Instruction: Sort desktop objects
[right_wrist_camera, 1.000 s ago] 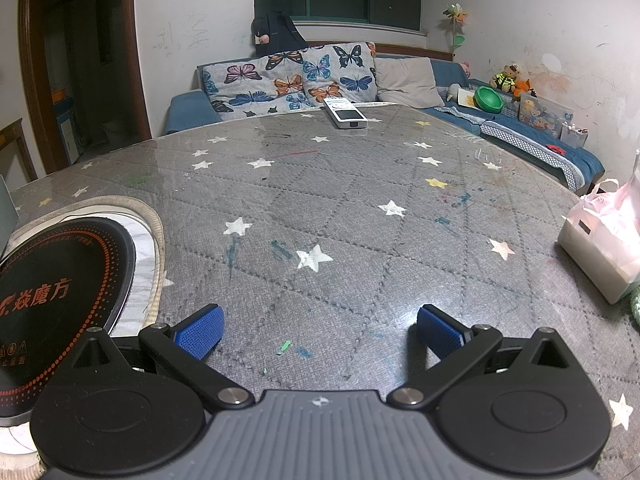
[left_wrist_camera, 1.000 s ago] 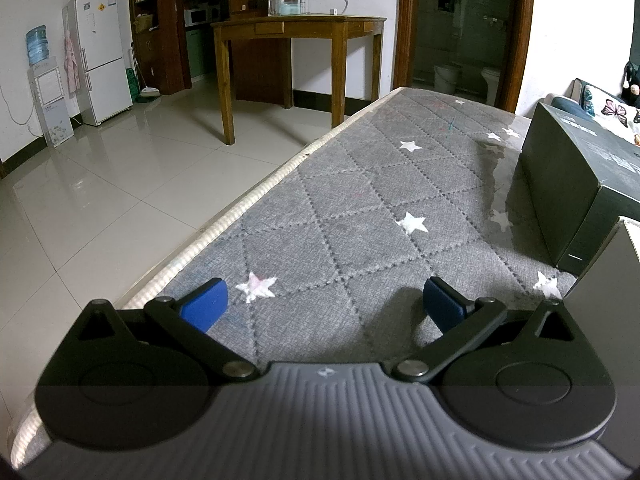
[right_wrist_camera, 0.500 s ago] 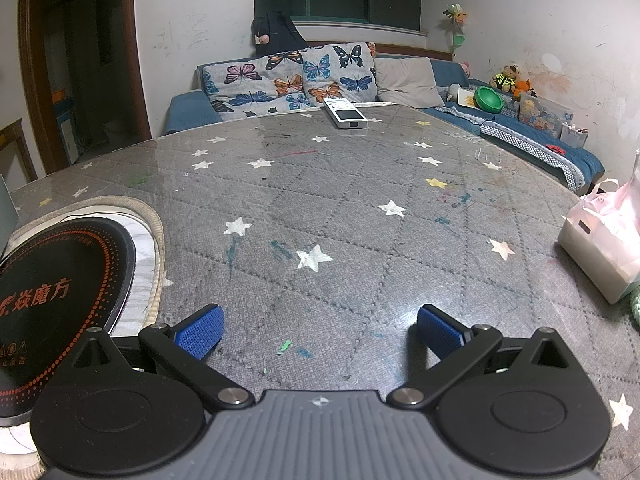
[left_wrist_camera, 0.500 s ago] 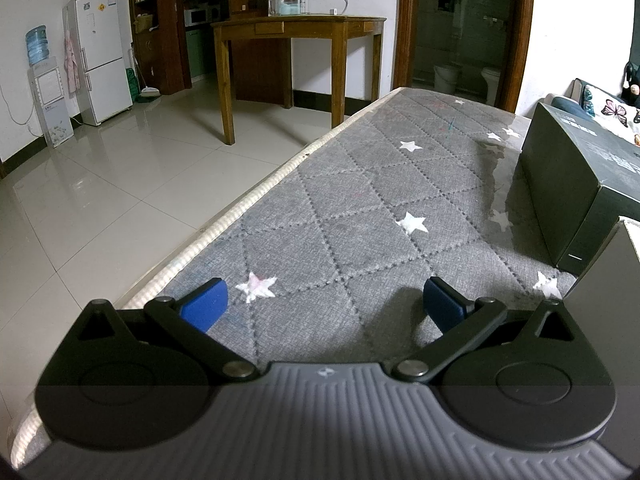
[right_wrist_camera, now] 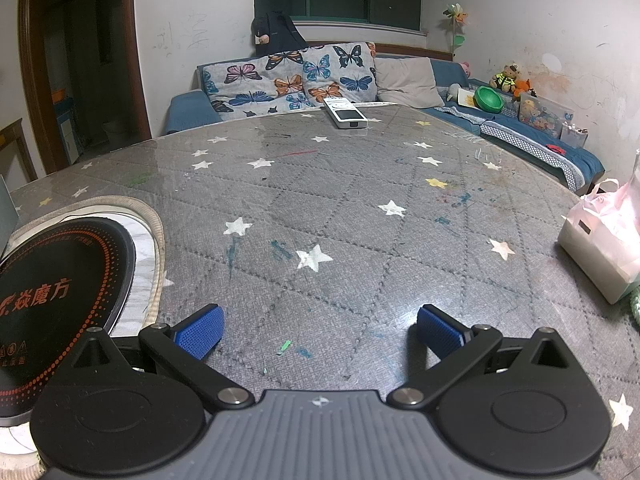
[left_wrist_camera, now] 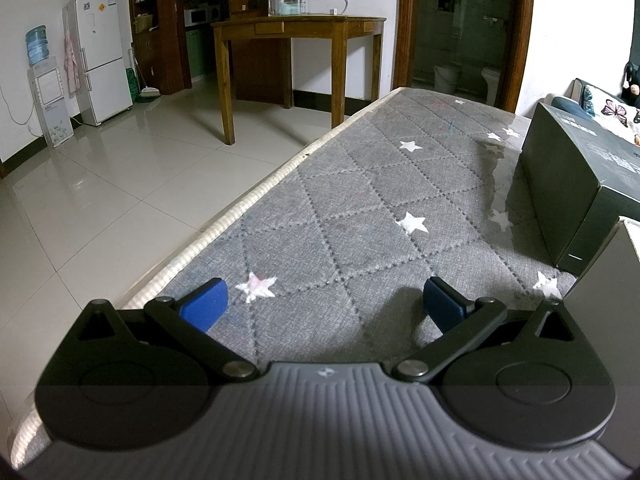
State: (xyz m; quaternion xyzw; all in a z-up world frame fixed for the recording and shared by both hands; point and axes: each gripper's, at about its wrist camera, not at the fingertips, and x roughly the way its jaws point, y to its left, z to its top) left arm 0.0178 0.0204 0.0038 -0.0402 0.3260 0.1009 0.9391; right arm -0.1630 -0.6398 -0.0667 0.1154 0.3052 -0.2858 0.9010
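My left gripper [left_wrist_camera: 324, 304] is open low over the grey star-patterned table cover [left_wrist_camera: 360, 200], with nothing between its blue pads. A dark green box [left_wrist_camera: 576, 184] stands to its right, and a grey box corner [left_wrist_camera: 604, 292] sits closer at the right edge. My right gripper [right_wrist_camera: 318, 330] is also open and empty above the same cover [right_wrist_camera: 340, 208]. A white remote control [right_wrist_camera: 345, 113] lies at the far edge. A pink-and-white tissue pack [right_wrist_camera: 604, 240] rests at the right. A black round induction cooker [right_wrist_camera: 56, 280] is set into the table at the left.
The table's pale left edge [left_wrist_camera: 224, 220] drops to a tiled floor [left_wrist_camera: 100, 184]. A wooden table [left_wrist_camera: 296, 52] and a fridge [left_wrist_camera: 100, 56] stand beyond. A sofa with butterfly cushions [right_wrist_camera: 292, 78] and toys lines the far side.
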